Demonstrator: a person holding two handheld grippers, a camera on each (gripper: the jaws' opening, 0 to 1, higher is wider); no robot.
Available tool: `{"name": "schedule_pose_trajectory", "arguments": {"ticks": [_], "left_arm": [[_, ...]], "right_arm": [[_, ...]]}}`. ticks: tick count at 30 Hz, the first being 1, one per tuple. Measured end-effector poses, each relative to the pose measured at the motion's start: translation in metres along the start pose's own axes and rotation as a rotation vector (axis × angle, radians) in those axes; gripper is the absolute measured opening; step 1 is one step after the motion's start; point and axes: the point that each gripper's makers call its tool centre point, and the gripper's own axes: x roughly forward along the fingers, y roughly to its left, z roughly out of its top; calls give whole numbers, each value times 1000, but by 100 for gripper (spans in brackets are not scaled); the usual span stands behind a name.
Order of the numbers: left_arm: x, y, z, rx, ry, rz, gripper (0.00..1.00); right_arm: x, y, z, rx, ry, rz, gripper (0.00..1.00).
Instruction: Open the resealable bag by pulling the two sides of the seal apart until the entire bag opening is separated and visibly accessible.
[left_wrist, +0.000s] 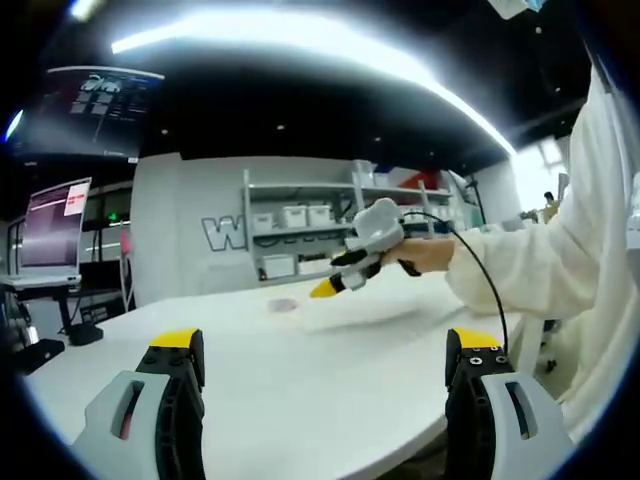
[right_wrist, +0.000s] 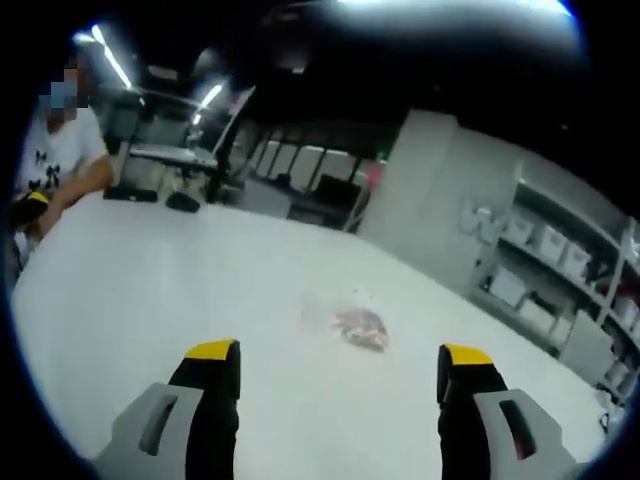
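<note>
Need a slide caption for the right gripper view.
Open right claw hovers over the white table, aimed at the small bag.

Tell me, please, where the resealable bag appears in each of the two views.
Left gripper view: the resealable bag is small, left of centre, on the white table, below the right gripper.
Right gripper view: the bag lies just right of centre, above the open jaws.
Shared landmark: the shelves with white boxes.
</note>
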Motion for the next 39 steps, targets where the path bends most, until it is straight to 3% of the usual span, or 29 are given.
{"name": "schedule_pose_trajectory", "arguments": {"ticks": [16, 27, 39], "left_arm": [[3, -1, -1, -7, -2, -7, 99], [2, 1, -3, -11, 1, -6, 99], [1, 2, -5, -19, 2, -1, 99]], "right_arm": [[-15, -1, -9, 68, -25, -27, 81], [-27, 19, -13, 107, -42, -4, 81], [-46, 24, -15, 115, -62, -9, 80]]}}
